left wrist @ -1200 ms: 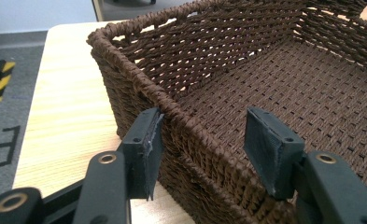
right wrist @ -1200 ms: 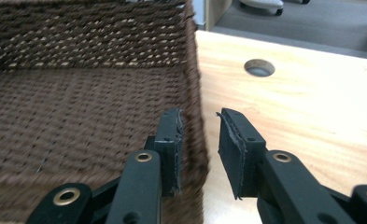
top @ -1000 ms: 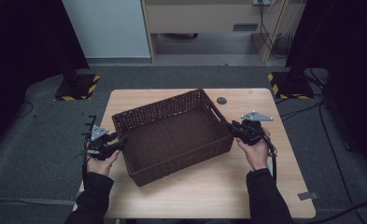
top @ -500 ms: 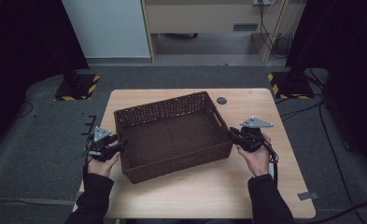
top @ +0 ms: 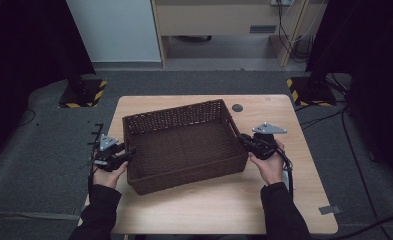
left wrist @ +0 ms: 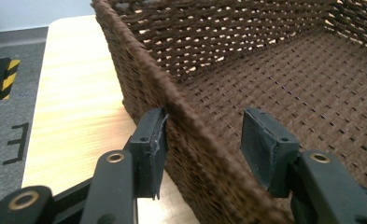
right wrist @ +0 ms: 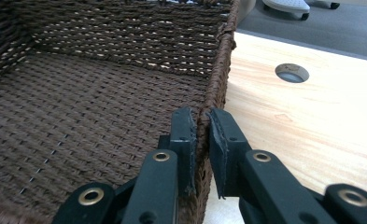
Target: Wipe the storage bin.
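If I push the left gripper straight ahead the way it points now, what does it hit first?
Probably the basket itself. The left gripper straddles the basket's near side wall, one pad outside against the weave, the other inside and apart from it. Going straight on, the wall's rim would likely meet the gripper's body between the jaws, though depth is unclear.

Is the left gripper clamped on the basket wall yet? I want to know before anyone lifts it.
No: the left gripper straddles the basket wall, but its inner pad stands clear of the weave.
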Motion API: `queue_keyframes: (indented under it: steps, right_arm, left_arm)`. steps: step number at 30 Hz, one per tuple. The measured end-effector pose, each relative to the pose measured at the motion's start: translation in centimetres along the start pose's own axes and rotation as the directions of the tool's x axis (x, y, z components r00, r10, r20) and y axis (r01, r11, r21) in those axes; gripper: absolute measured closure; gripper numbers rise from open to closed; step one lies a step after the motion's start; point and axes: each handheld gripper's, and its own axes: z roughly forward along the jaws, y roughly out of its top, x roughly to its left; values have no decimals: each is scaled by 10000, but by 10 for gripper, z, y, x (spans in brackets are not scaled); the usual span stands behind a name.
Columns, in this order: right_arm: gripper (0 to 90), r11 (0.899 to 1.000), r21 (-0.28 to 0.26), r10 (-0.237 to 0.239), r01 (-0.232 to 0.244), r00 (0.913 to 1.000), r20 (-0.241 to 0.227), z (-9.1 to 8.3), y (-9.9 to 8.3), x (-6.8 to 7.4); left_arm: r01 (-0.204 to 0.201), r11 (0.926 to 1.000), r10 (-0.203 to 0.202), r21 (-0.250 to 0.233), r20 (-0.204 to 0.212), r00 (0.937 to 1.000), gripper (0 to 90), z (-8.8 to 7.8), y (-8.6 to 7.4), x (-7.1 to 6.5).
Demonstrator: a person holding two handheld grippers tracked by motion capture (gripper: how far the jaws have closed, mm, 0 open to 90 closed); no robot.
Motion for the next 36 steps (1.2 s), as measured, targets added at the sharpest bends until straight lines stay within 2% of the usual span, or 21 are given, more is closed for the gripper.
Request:
queue_keyframes:
  steps: [3, 8, 11, 14, 16, 18, 22, 24, 26, 30, 33, 36]
  right_arm:
    - [794, 10000, -38, -17, 17, 10000, -93, -6, -5, 5]
    - [780, 9996, 195, -206, 209, 9996, -187, -15, -4, 8]
    - [713, 9997, -93, -218, 218, 9997, -62, -10, -1, 7]
    - [693, 9999, -98, -119, 119, 9999, 60, 1, 0, 5]
    - [721, 9999, -109, 53, -55, 9999, -123, 5, 0, 4]
    - [741, 10000, -43, -49, 48, 9999, -91, 6, -2, 6]
    - [759, 9999, -28, -114, 114, 9999, -7, 1, -4, 9]
    - [754, 9999, -50, -136, 136, 9999, -58, -4, -7, 12]
    - [743, 9998, -91, -203, 201, 9997, -162, -10, -12, 16]
    - [731, 9993, 135, -340, 345, 9987, -378, -20, -14, 22]
    - [703, 9995, 67, -306, 309, 9988, -391, -18, -11, 20]
    - [656, 9995, -246, -184, 181, 9997, -130, -9, -8, 17]
  left_arm:
    - [-91, 9999, 91, 146, -43, 9999, 504, 0, -1, -1]
    - [140, 9997, -142, 186, 125, 9998, 541, 2, -2, 2]
    - [25, 9997, -26, 249, 48, 10000, 567, 3, 0, 2]
    - [63, 9996, -65, 259, 71, 10000, 579, 5, 1, 5]
    - [73, 9996, -75, 258, 83, 9999, 580, 5, 1, 5]
    - [10, 9996, -11, 289, 18, 10000, 587, 4, 1, 4]
    - [-35, 9995, 38, 326, -70, 10000, 615, 2, 1, 2]
    - [-181, 9990, 184, 398, -66, 9998, 627, 0, 1, 3]
    - [-154, 9991, 154, 387, 6, 9999, 638, -2, 0, 4]
    - [-221, 9986, 217, 471, 95, 9997, 655, -4, 0, 6]
    - [-170, 9987, 165, 481, 95, 9998, 657, -3, 0, 6]
    - [-149, 9990, 142, 427, 155, 9998, 661, -2, 1, 8]
